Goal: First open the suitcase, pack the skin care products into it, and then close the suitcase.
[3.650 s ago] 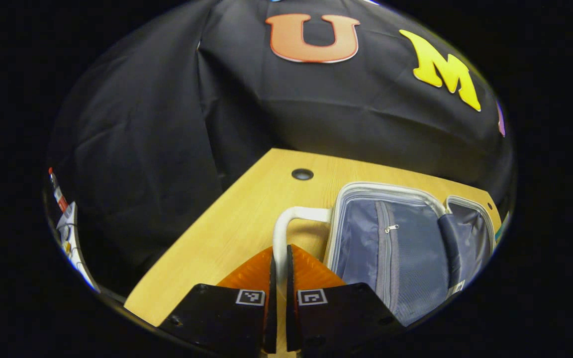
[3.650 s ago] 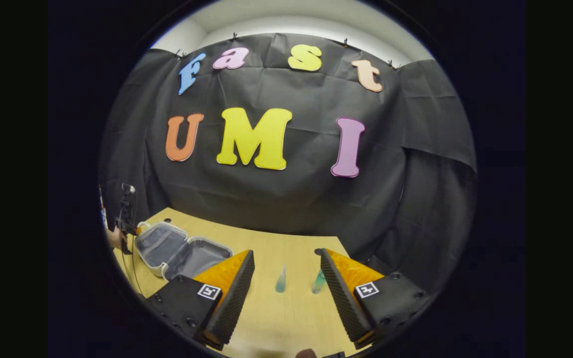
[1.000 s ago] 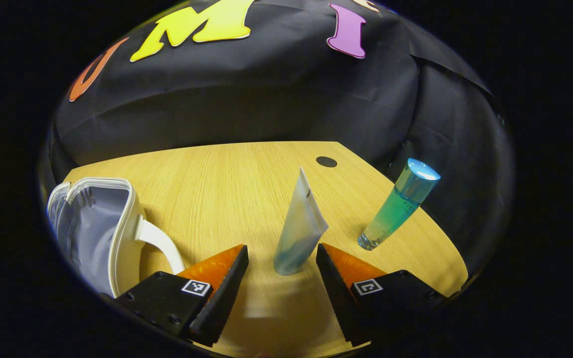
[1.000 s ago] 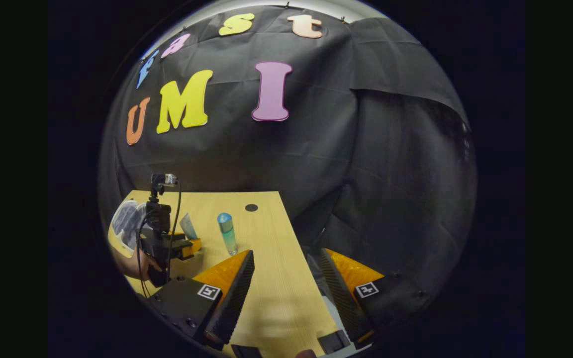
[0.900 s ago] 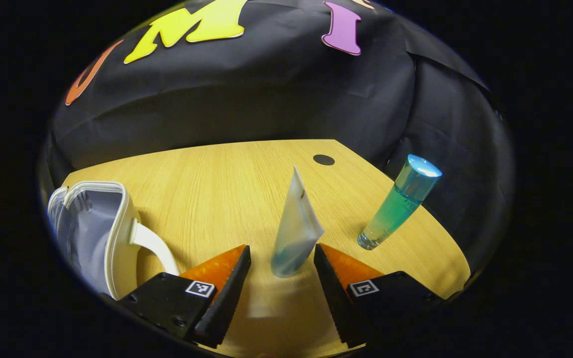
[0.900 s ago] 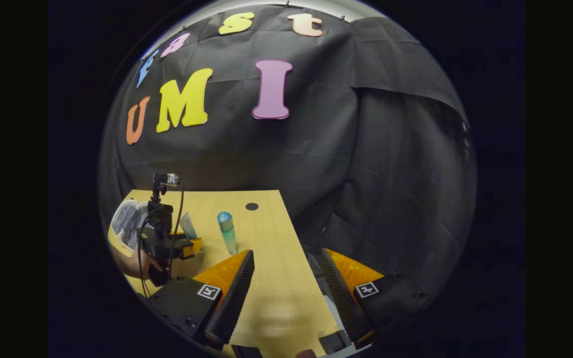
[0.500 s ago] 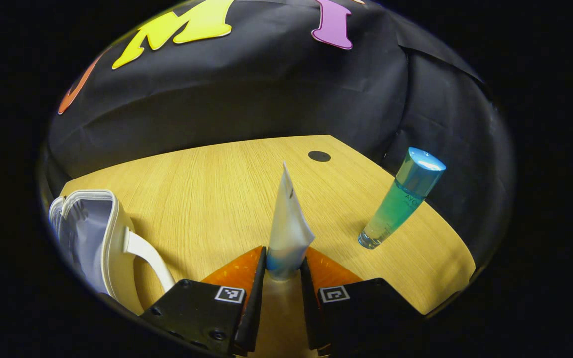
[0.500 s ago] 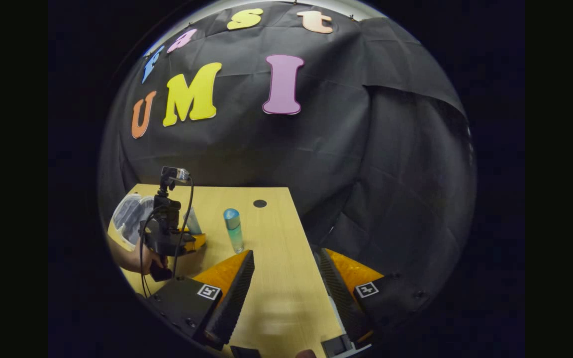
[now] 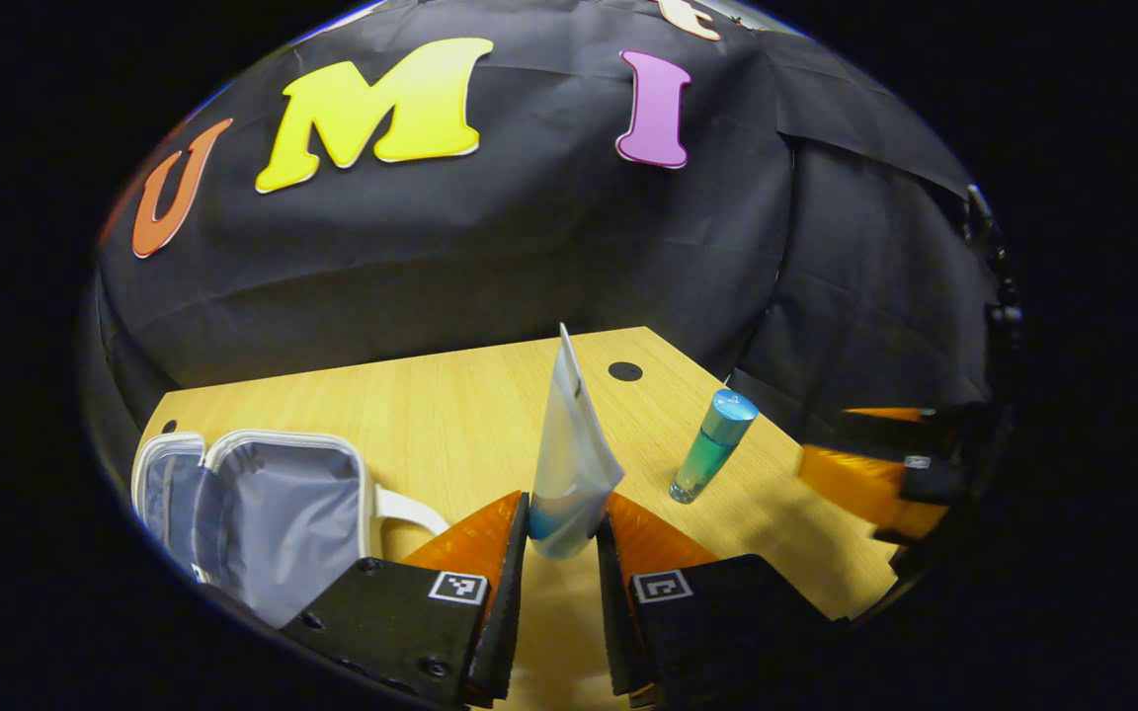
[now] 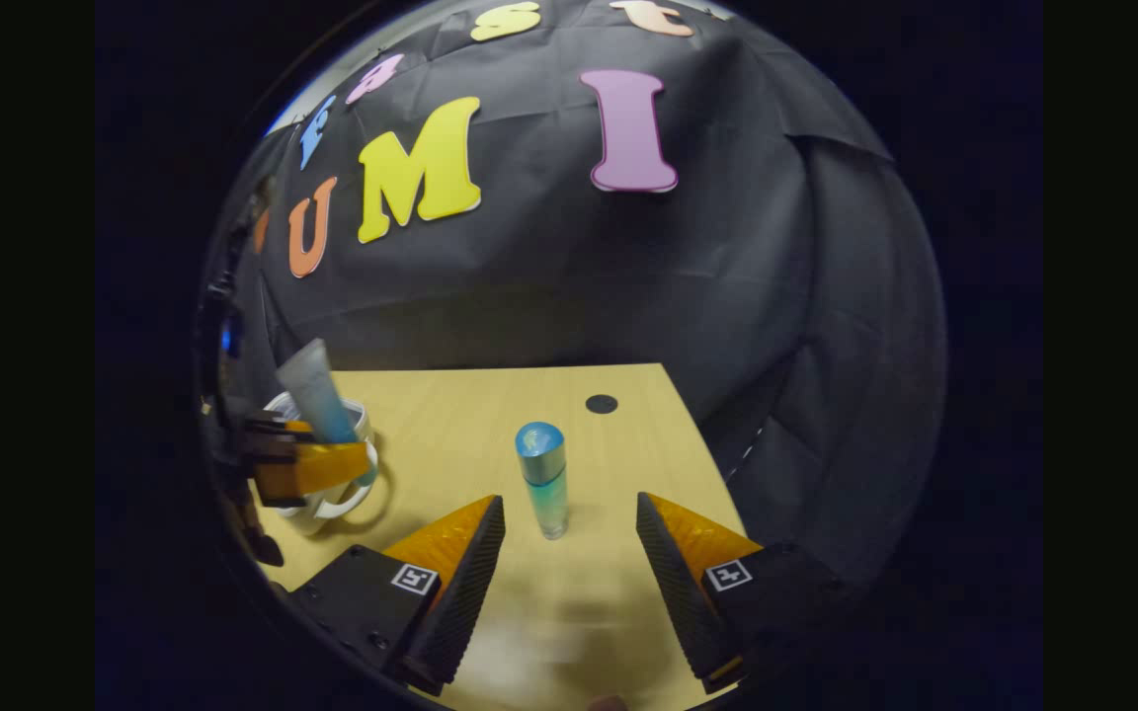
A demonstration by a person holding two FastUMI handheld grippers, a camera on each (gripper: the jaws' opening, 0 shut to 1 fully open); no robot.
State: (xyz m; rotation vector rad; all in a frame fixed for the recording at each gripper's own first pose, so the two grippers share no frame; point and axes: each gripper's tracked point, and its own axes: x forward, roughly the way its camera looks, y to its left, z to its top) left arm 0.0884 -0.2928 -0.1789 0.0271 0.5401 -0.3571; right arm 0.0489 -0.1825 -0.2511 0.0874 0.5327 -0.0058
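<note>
I am gripping the tube (image 9: 571, 449) near its cap end in my left claw (image 9: 562, 553), keeping it upright toward the open suitcase (image 9: 273, 513) at near left, while my right claw (image 10: 569, 553), spread wide, is lining up on the bottle (image 10: 542, 479) standing on the table (image 9: 431, 415).

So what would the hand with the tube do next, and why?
Probably carry it sideways over the open suitcase and let go. The left gripper is shut on the tube, lifted off the table; the suitcase lies open beside it.
</note>
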